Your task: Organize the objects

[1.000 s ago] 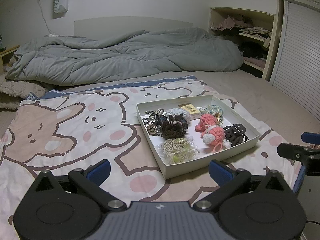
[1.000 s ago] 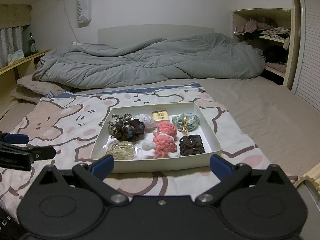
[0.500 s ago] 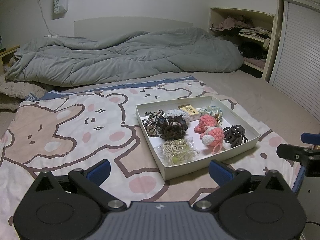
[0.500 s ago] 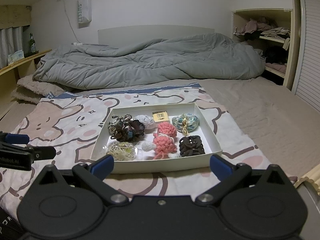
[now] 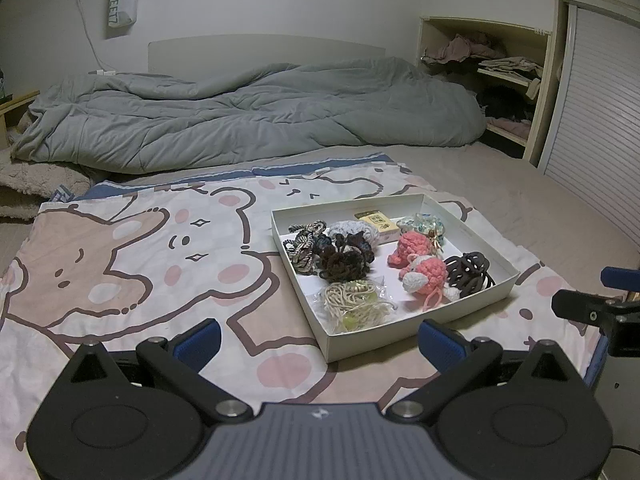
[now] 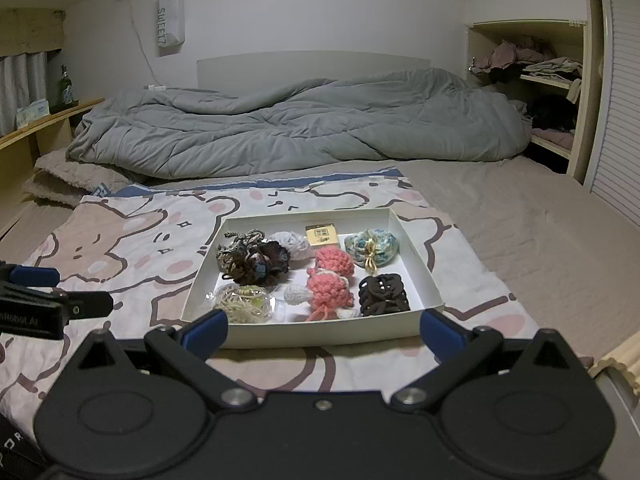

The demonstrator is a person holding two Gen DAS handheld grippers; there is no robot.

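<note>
A shallow white tray (image 5: 404, 336) (image 6: 320, 336) lies on a bear-print blanket (image 5: 132, 264). It holds two pink crochet pieces (image 5: 426, 272) (image 6: 332, 290), a dark brown scrunchie (image 5: 346, 260) (image 6: 256, 262), a black woven hair tie (image 5: 468, 274) (image 6: 382, 294), a cream cord bundle (image 5: 352, 304) (image 6: 244, 304), a small yellow box (image 5: 376, 222) and a blue-green pouch (image 6: 372, 246). My left gripper (image 5: 320, 340) is open and empty, short of the tray's near left corner. My right gripper (image 6: 324, 330) is open and empty in front of the tray's near wall.
A rumpled grey duvet (image 5: 248, 120) lies across the bed behind the blanket. Shelves with clothes (image 5: 504, 68) and a slatted door (image 5: 600, 128) stand at the right. A wooden ledge with a bottle (image 6: 64, 84) runs along the left wall.
</note>
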